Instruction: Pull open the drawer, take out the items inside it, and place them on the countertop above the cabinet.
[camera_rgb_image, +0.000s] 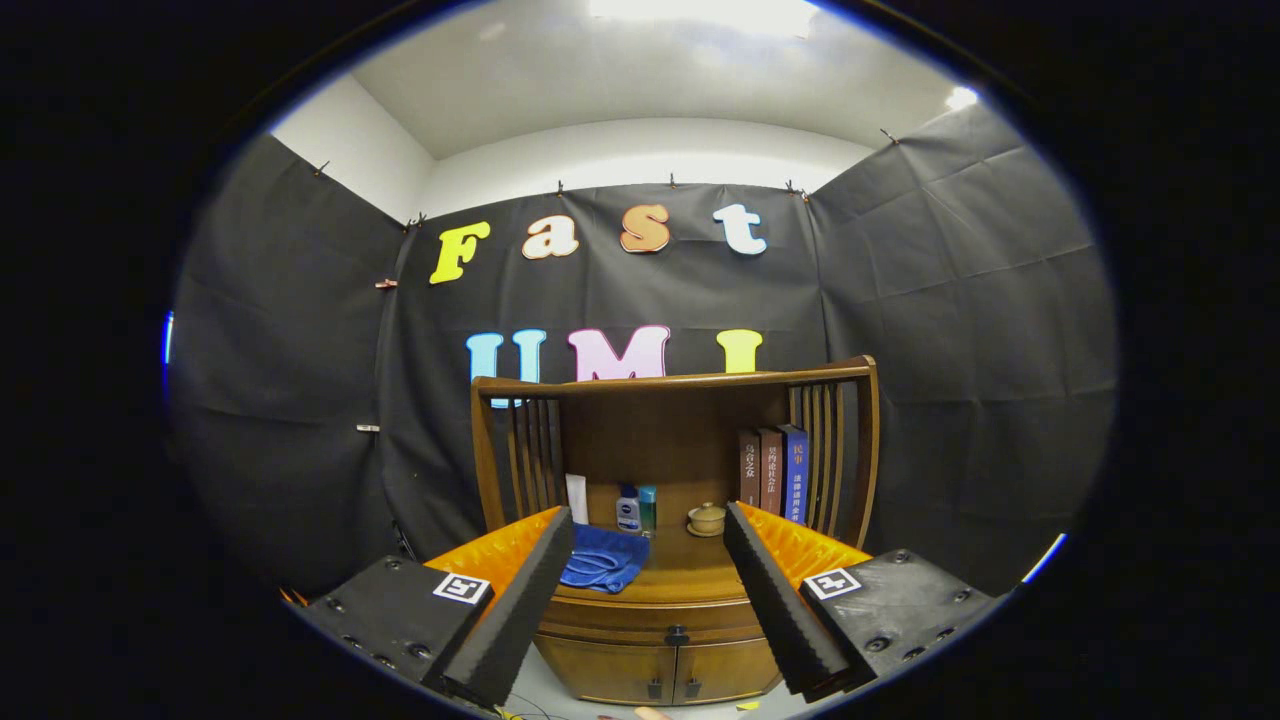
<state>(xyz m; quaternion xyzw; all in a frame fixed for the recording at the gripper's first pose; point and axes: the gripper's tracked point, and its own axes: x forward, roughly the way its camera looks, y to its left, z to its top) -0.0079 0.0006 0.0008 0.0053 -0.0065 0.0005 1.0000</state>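
Black cloth walled the booth behind a curved brown wooden cabinet (672, 600). Its shallow drawer (650, 622), long axis crosswise, faced the gripper (648, 528) beneath the countertop's front edge, closed. The fingers stood apart, empty. A crumpled blue cloth (603, 558) lay near the countertop's left front.

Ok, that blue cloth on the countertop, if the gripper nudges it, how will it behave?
The blue cloth lies crumpled in soft folds, so it is probably floppy and light. Pushed, it would likely bunch up rather than slide whole. The gripper is open, fingers apart, short of it.
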